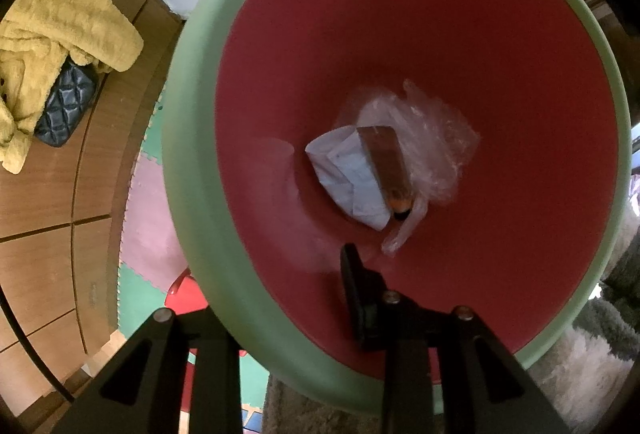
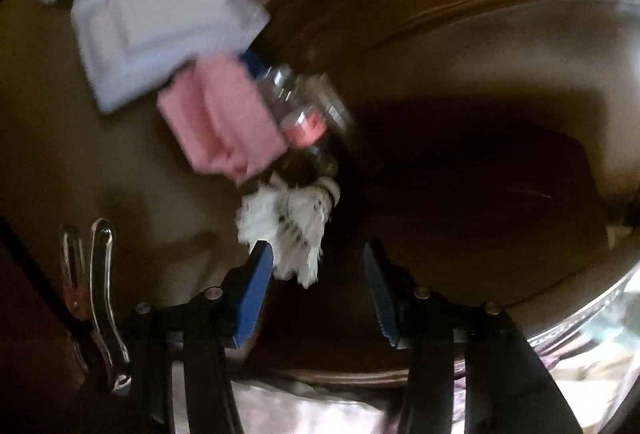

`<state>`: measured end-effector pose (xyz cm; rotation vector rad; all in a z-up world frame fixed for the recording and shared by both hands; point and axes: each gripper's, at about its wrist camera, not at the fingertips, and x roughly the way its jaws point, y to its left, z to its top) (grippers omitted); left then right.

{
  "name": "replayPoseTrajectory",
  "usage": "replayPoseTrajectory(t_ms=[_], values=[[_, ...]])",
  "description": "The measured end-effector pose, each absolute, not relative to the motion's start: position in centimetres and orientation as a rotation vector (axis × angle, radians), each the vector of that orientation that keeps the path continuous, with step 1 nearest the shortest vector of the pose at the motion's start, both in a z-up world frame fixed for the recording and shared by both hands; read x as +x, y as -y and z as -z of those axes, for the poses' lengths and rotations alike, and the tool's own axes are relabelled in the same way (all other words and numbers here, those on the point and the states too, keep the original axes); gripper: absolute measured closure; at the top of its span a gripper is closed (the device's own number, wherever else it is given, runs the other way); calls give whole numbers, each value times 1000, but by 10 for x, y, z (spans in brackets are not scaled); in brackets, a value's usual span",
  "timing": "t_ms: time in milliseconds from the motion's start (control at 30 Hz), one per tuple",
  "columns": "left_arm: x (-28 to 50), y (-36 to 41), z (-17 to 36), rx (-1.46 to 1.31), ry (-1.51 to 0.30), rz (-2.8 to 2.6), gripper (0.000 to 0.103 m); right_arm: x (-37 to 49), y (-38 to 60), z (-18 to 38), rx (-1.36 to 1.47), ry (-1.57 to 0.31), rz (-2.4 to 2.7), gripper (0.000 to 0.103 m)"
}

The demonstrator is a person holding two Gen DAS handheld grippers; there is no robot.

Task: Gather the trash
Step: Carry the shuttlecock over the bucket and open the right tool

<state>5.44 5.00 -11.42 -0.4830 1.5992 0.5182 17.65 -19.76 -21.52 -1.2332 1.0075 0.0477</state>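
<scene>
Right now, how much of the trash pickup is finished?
Partly done, it seems. The bin already holds crumpled paper, a brown wrapper and clear plastic. In hand: the left tongs grip the bin's green rim. The right tongs stand open beside a white shuttlecock on the dark table, not gripping it. Still out: that shuttlecock and a plastic bottle; the blur hides more.
</scene>
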Motion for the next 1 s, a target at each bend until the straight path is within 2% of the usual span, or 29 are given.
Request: replayPoseTrajectory(t_ms=[67, 133, 167, 200, 267, 467, 667, 833, 1000], values=[[54, -50, 114, -482, -1599, -520, 73, 176, 203, 224, -1303, -1003, -58, 56], [54, -49, 115, -481, -1600, -517, 73, 182, 206, 234, -1329, -1012, -95, 71], [54, -49, 115, -480, -1600, -516, 72, 186, 207, 237, -1347, -1012, -111, 89], [54, -49, 114, -481, -1599, -517, 72, 189, 208, 239, -1369, -999, -118, 96], [54, -49, 114, -484, -1598, -518, 72, 194, 208, 233, -1383, -946, -126, 99], [53, -50, 113, -494, -1581, -521, 72, 195, 199, 196, -1332, -906, -175, 101], [51, -51, 111, -514, -1554, -522, 73, 169, 192, 130, -1262, -836, -193, 101], [50, -52, 110, -523, -1537, -518, 73, 126, 182, 47, -1207, -754, -243, 101], [47, -53, 108, -537, -1509, -513, 73, 79, 174, -45, -1006, -765, -360, 101]])
